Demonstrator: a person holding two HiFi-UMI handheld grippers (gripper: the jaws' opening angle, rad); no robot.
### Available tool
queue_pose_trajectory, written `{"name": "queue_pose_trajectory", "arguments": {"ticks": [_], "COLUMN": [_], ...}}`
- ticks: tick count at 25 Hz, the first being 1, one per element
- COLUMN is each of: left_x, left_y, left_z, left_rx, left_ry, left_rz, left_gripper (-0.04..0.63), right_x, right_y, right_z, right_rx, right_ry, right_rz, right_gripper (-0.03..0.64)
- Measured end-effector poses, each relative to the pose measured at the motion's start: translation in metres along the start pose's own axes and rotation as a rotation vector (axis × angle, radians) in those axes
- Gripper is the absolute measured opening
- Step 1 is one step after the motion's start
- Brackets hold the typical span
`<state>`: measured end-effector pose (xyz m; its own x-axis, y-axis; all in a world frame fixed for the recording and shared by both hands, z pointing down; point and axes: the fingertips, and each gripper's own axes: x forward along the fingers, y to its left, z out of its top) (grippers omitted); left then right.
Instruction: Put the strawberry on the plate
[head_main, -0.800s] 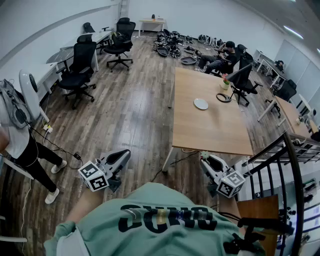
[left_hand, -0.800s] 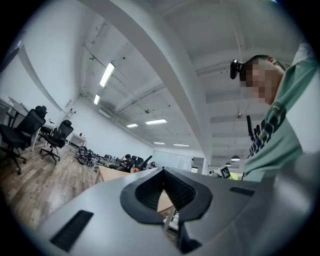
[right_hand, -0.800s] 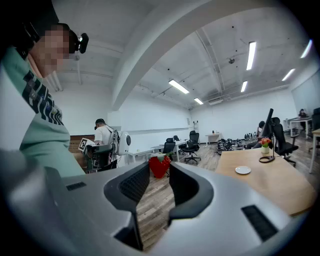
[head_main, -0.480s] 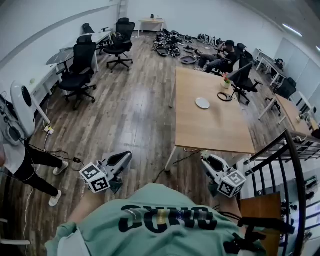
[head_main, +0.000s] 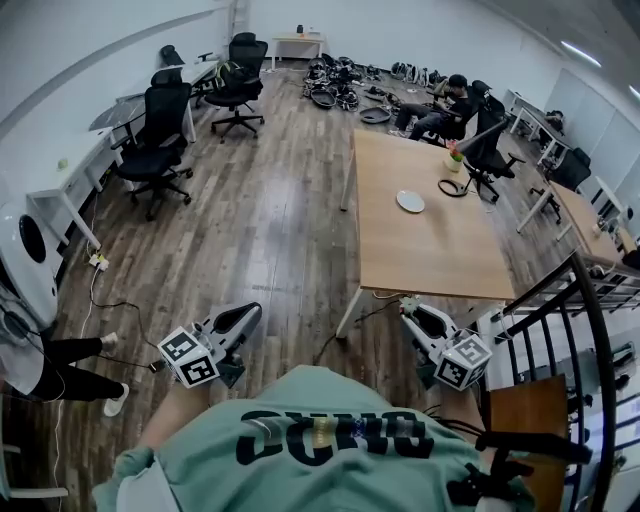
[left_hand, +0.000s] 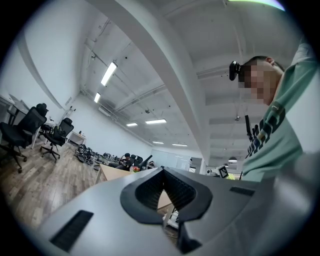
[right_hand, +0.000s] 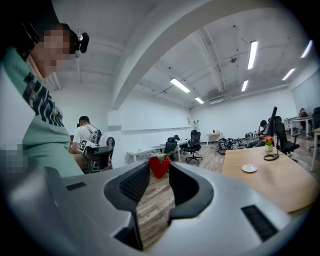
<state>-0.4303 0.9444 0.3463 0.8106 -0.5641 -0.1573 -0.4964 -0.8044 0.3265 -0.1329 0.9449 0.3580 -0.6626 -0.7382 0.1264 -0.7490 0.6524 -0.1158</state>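
Slightly nears the light wooden counter (head_main: 430, 250), round white plate (head_main: 410, 201) well apart yet, right tool (head_main: 410, 305) pinching small red strawberry (right_hand: 158, 165), left tool (left_hand: 163, 170) pressed together.

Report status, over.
Left gripper shut, empty. Right gripper shut on strawberry. Plate ahead on table, not reached. Nothing seen in the way.

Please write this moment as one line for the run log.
right claw: shut on strawberry | left claw: shut, empty | plate: on table, strawberry not yet there
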Motion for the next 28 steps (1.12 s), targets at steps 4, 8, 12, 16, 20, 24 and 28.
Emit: {"name": "queue_pose_trajectory", "arguments": {"ticks": [4, 8, 12, 16, 20, 24, 28], "left_x": [-0.008, -0.019, -0.028, -0.034, -0.032, -0.018, 0.015], "left_y": [0.005, 0.012, 0.022, 0.028, 0.031, 0.034, 0.034], "left_z": [-0.001, -0.005, -0.003, -0.003, -0.006, -0.015, -0.022], "left_rx": [-0.006, -0.009, -0.016, -0.022, -0.028, -0.043, -0.045], "left_ry": [-0.003, -0.009, -0.018, -0.024, -0.02, 0.002, 0.032], "left_rz": [-0.001, 0.0, 0.012, 0.021, 0.023, 0.023, 0.015], "left_gripper": [0.005, 0.005, 0.005, 0.005, 0.005, 0.005, 0.005], "right_x": [0.008, 0.019, 0.032, 0.041, 0.044, 0.04, 0.034], "right_y": [0.008, 0.014, 0.019, 0.021, 0.017, 0.005, -0.027], "right_z": [-0.002, -0.005, -0.001, -0.003, -0.004, -0.011, -0.017], "right_rx": [0.0, -0.006, -0.002, 0.01, 0.016, 0.04, 0.084], "right_ry": [0.009, 0.013, 0.014, 0.014, 0.015, 0.015, 0.008], "right_rz": [0.0, 0.007, 0.028, 0.046, 0.055, 0.056, 0.048], "right_gripper": [0.132, 0.132, 0.133, 0.133, 0.133, 0.133, 0.133]}}
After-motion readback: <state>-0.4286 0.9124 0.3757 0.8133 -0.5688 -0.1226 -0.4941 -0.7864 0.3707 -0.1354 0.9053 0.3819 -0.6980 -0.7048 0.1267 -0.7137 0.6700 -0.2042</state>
